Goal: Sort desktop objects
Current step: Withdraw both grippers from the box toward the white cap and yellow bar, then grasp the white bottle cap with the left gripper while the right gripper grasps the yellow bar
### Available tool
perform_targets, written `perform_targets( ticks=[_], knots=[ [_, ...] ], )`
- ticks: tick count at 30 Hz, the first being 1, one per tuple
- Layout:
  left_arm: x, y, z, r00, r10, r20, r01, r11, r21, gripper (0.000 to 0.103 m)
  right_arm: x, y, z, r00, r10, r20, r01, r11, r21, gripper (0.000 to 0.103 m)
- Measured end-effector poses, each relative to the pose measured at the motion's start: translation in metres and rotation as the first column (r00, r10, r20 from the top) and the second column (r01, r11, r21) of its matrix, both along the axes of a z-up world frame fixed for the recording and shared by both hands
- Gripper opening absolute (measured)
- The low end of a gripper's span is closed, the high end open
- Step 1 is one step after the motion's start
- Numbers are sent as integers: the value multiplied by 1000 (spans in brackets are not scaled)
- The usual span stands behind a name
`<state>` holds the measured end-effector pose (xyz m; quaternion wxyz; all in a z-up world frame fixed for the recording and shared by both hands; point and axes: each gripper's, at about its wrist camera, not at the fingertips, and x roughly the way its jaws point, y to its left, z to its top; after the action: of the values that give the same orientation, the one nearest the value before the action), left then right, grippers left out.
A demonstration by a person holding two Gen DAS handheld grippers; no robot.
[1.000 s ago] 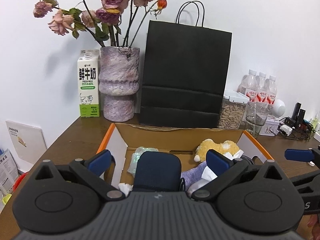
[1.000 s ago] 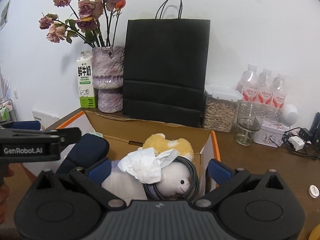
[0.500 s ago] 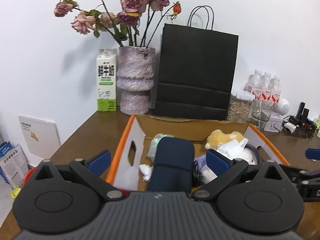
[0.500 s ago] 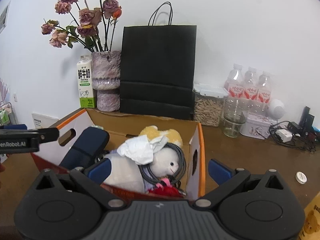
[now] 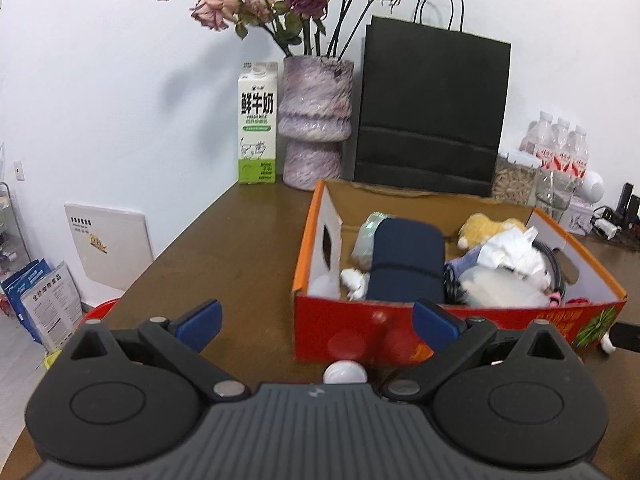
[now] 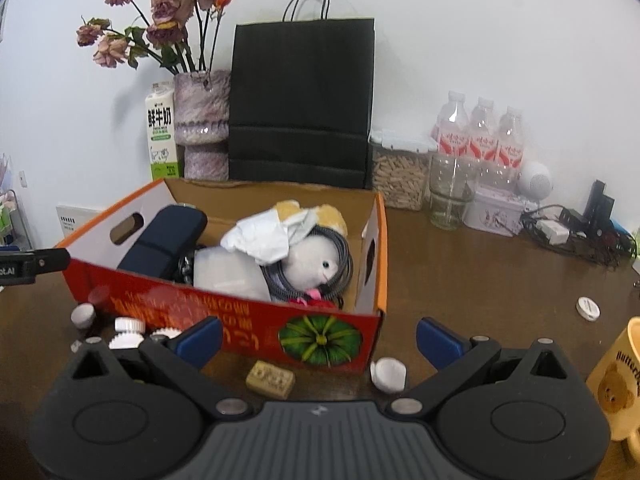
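**Both grippers hang empty in front of the filled box**

The left gripper (image 5: 316, 322) is spread wide with nothing between its blue pads, hovering low over the tabletop (image 5: 224, 256) just before the near wall of the orange cardboard box (image 5: 360, 332). The right gripper (image 6: 318, 338) is likewise fully released and empty, facing the box's printed front (image 6: 256, 324) from the near edge of the tabletop.

The box sits toward the middle of the tabletop, in front of the black paper bag (image 6: 302, 100), and serves as the collection bin. Inside it lie a dark blue case (image 5: 406, 264) along the left wall, a white plush toy (image 6: 316, 262) wrapped by a grey coiled cable (image 6: 344, 256), crumpled white tissue (image 6: 260, 238) on top, and a yellow plush (image 5: 486, 228) at the back. Everything is piled loosely, probably dropped in rather than arranged.

Loose items remain on the tabletop near the box's front wall: a small tan block (image 6: 270, 380), a white cap (image 6: 387, 374) by the box's right front corner, and several white caps (image 6: 128, 326) near its left front corner. A round white lid (image 6: 588, 309) lies well apart toward the right edge, and a yellow bear mug (image 6: 618, 384) stands at the near right. I judge these small pieces are what is left to sort; the open grippers seem ready for a next pick.
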<state>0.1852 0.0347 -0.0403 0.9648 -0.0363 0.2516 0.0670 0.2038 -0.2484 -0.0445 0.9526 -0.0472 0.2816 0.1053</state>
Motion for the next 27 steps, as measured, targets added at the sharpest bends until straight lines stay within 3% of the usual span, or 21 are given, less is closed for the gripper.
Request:
perform_targets(
  ticks=[9, 19, 27],
  knots=[
    [1, 10, -25, 996, -30, -82, 33, 999, 34, 103, 2, 6, -30, 995, 8, -96, -10, 1000, -14, 103],
    [16, 15, -46, 986, -57, -154, 61, 998, 25, 103, 19, 11, -56, 988, -16, -156, 17, 1000, 2, 103],
    [27, 17, -54, 981, -77, -180, 81, 997, 15, 100, 24, 12, -61, 992, -22, -128, 24, 1000, 15, 103]
  ],
)
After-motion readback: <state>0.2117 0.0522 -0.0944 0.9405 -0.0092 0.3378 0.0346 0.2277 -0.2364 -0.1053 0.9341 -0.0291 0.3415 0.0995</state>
